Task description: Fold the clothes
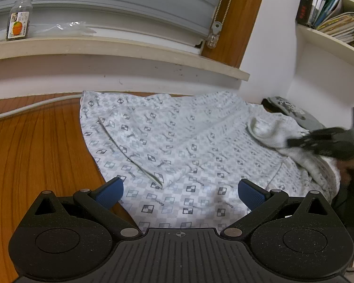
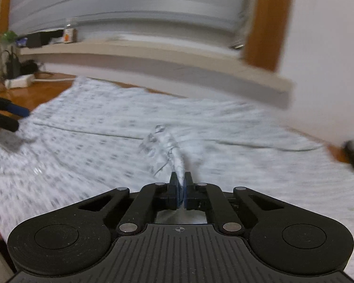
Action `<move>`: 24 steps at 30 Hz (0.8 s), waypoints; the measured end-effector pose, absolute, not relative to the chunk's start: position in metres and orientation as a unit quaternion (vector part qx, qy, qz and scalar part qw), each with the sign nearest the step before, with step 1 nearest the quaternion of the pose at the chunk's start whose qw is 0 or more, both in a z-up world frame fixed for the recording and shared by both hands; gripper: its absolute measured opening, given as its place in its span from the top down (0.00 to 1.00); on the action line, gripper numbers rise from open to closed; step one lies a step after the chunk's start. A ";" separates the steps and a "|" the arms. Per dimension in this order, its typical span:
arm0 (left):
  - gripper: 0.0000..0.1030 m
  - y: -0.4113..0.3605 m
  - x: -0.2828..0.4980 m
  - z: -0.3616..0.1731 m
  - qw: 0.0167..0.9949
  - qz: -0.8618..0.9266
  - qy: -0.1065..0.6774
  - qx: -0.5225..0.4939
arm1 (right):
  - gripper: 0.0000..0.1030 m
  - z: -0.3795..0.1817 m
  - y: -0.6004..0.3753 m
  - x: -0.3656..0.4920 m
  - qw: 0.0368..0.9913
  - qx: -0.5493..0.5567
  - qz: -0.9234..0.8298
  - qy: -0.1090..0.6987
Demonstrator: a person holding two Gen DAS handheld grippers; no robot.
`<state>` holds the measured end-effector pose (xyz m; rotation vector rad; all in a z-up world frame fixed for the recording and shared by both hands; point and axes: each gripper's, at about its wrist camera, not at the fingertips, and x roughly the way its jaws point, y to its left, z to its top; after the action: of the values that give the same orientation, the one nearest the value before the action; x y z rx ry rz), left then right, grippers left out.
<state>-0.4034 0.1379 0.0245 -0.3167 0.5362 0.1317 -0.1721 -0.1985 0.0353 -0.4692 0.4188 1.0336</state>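
Observation:
A white garment (image 1: 177, 141) with a grey checker print lies spread on the wooden table (image 1: 35, 136). My left gripper (image 1: 180, 192) hovers open over its near edge, blue pads wide apart, nothing between them. In the left wrist view my right gripper (image 1: 318, 141) shows blurred at the right edge, lifting a bunched part of the cloth. The right wrist view is motion-blurred: my right gripper (image 2: 181, 184) is shut on a pinched ridge of the garment (image 2: 167, 146), which rises from the flat cloth. The left gripper's blue fingers (image 2: 18, 109) appear at the far left there.
A window sill (image 1: 106, 44) runs behind the table with a small bottle (image 1: 18, 17) on it. A white cable (image 1: 35, 106) lies along the table's back. A grey folded garment (image 1: 292, 112) sits at the back right, below bookshelves (image 1: 330, 30). A power strip (image 2: 18, 81) lies far left.

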 end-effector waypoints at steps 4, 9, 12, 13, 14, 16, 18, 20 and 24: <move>0.00 0.137 -0.403 0.025 0.950 0.066 0.264 -0.154 | 0.96 0.078 -0.294 -0.166 0.864 -0.246 0.397 0.190; 0.00 0.137 -0.404 0.025 0.950 0.067 0.262 -0.155 | 0.96 0.124 -0.423 -0.161 0.907 -0.265 0.264 0.193; 0.00 0.137 -0.403 0.025 0.950 0.068 0.264 -0.152 | 0.96 0.129 -0.498 -0.166 0.927 -0.265 0.170 0.204; 0.00 0.137 -0.403 0.025 0.950 0.068 0.266 -0.150 | 0.95 0.126 -0.518 -0.167 0.933 -0.261 0.136 0.207; 0.00 0.137 -0.402 0.025 0.950 0.070 0.267 -0.148 | 0.90 0.120 -0.535 -0.166 0.937 -0.253 0.106 0.214; 0.00 0.136 -0.401 0.026 0.949 0.074 0.270 -0.143 | 0.69 0.102 -0.560 -0.159 0.942 -0.220 0.069 0.244; 0.00 0.133 -0.398 0.028 0.948 0.090 0.276 -0.132 | 0.62 0.085 -0.569 -0.151 0.941 -0.199 0.063 0.267; 0.00 0.125 -0.390 0.032 0.946 0.113 0.286 -0.104 | 0.63 0.071 -0.548 -0.140 0.933 -0.210 0.091 0.277; 0.00 0.108 -0.372 0.045 0.958 0.073 0.261 -0.095 | 0.60 0.062 -0.476 -0.115 0.919 -0.236 0.173 0.263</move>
<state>-0.3718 0.1083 0.0454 -0.1930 0.5286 0.1472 -0.1148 -0.4763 0.0620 -0.4855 0.5406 0.3549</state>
